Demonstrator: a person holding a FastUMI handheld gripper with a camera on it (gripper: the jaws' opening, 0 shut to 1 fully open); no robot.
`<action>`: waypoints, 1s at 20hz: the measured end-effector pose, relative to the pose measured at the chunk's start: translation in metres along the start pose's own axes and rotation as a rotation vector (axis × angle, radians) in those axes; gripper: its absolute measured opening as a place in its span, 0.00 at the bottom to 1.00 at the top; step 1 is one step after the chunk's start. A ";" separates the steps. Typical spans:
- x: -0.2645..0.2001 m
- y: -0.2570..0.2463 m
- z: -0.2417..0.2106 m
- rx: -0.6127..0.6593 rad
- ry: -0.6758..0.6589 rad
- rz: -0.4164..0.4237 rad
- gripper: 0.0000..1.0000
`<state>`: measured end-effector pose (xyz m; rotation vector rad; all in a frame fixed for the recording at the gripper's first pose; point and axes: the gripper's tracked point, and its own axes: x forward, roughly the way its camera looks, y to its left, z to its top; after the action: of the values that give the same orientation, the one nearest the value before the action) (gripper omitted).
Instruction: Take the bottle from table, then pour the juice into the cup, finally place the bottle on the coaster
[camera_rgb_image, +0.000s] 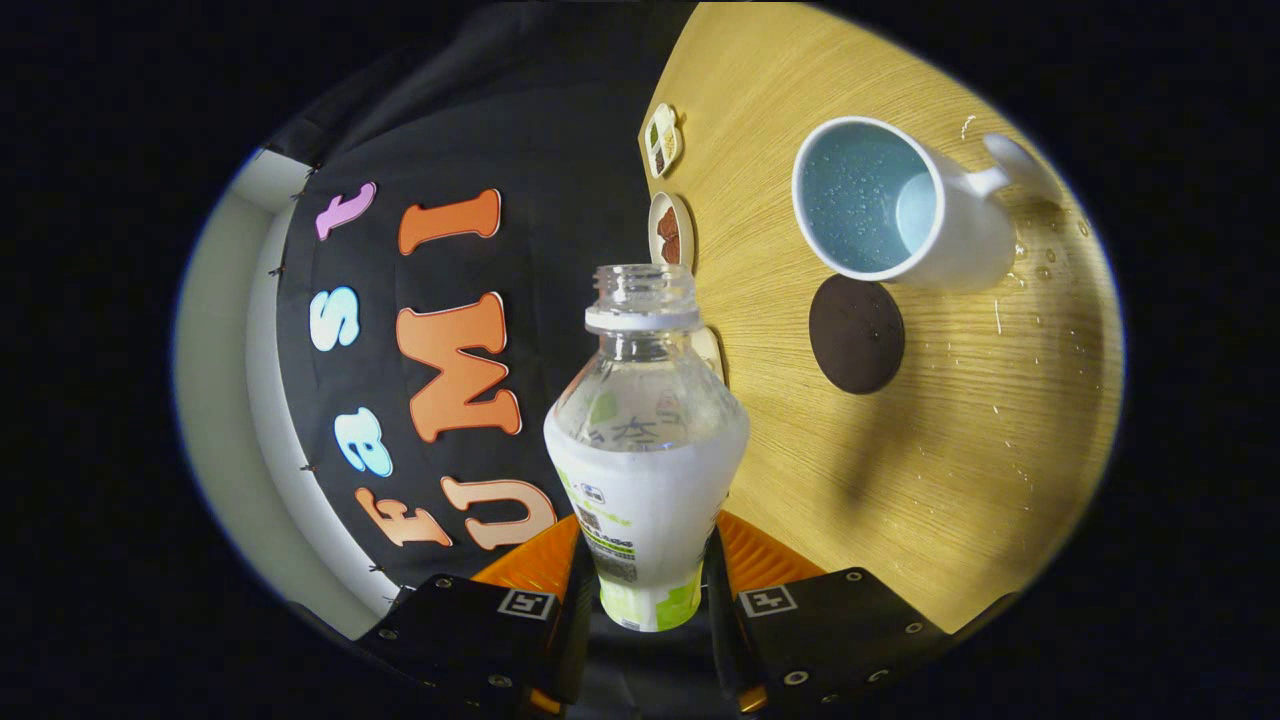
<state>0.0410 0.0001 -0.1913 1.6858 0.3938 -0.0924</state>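
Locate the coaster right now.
In the gripper view the coaster lies bare on the wooden table, right beside the cup, beyond the bottle that the gripper is shut on.

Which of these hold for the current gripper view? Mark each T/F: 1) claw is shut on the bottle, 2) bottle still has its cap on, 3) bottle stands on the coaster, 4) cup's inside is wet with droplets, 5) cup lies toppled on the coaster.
1) True. The claw has both fingers pressing the bottle at its lower body.
2) False. The bottle's neck is open, no cap on it.
3) False. The bottle is held in the claw; the dark round coaster lies bare on the table.
4) True. Droplets dot the inside of the cup.
5) False. The cup stands on the table beside the coaster, not on it.
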 end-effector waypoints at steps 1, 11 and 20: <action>0.000 0.000 0.001 0.008 -0.001 -0.003 0.52; -0.007 -0.003 0.007 0.074 -0.009 -0.012 0.54; -0.008 0.008 0.015 0.122 -0.023 0.009 0.54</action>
<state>0.0380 -0.0172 -0.1843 1.8049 0.3689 -0.1310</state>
